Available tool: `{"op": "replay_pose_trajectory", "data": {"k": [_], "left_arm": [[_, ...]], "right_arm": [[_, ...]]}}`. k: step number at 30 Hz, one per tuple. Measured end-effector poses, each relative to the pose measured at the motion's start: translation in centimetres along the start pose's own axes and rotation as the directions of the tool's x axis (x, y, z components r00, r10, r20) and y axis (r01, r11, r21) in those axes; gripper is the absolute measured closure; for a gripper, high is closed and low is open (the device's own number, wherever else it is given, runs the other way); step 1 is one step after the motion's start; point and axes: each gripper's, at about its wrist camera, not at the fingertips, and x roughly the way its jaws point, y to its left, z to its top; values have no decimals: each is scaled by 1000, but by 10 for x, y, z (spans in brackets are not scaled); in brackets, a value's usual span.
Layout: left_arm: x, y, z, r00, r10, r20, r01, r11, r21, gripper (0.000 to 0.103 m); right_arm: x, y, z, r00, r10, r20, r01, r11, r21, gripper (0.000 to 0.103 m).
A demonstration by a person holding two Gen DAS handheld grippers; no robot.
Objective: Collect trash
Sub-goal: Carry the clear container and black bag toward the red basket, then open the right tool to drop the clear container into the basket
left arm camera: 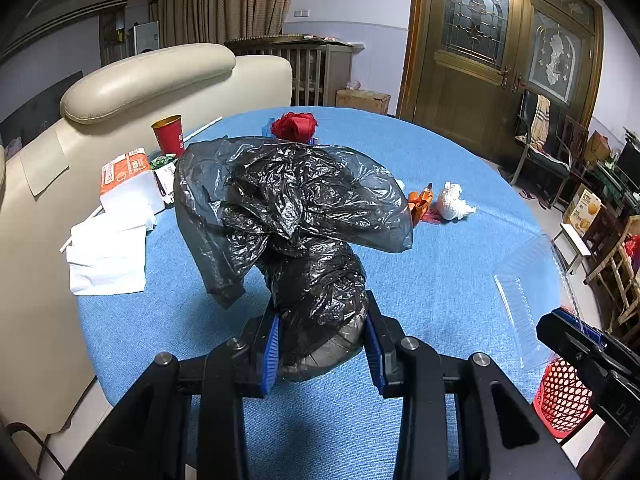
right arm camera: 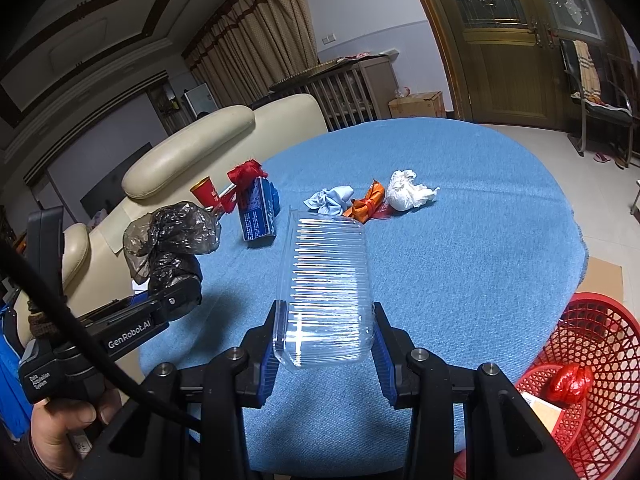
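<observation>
Above a round table covered in blue cloth [right arm camera: 460, 240], the left gripper [left arm camera: 322, 344] pinches a soft, crinkly black plastic bag [left arm camera: 296, 216], while the right gripper [right arm camera: 326, 344] clamps a light, probably springy, clear ribbed plastic container [right arm camera: 328, 280] by its near end.

A blue tablecloth [left arm camera: 440, 280] lies under the fingers of the left gripper [left arm camera: 322, 320] and runs on ahead of them. Ahead and to their left stands a cream leather sofa [left arm camera: 152, 76], touching the table's edge, with striped curtains [left arm camera: 224, 0] far behind it. Straight ahead, past the far edge, is a slatted wooden cabinet [left arm camera: 312, 68] and beside it a cardboard box [left arm camera: 362, 101]. Ahead to the right is a wooden double door [left arm camera: 500, 72] with leaded glass, and near it a chair [left arm camera: 538, 136] draped with plaid cloth.
</observation>
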Motion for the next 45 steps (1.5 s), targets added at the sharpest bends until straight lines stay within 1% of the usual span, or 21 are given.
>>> {"op": "replay_pose_trajectory", "data": {"k": [15, 23, 28, 36, 41, 45], "left_arm": [[-3, -1, -1, 1000, 1, 10, -1, 1000, 7, 65], [-6, -5, -1, 1000, -16, 19, 15, 999, 33, 65], [-6, -17, -2, 999, -45, 14, 44, 996, 72, 65], [-5, -58, -3, 994, -113, -5, 112, 979, 168, 65], [-9, -87, -3, 986, -165, -9, 163, 960, 230, 65], [-11, -106, -4, 979, -201, -20, 199, 943, 268, 65]], "right_arm": [[-1, 0, 1, 1000, 0, 5, 0, 1000, -2, 60], [-8, -4, 2, 1000, -13, 16, 13, 1000, 3, 60], [-19, -20, -4, 998, -51, 23, 50, 998, 32, 60], [-46, -53, -13, 992, -118, 44, 114, 990, 89, 60], [-70, -81, -17, 979, -195, 64, 187, 976, 115, 60], [-84, -113, -26, 962, -266, 55, 254, 953, 165, 60]]}}
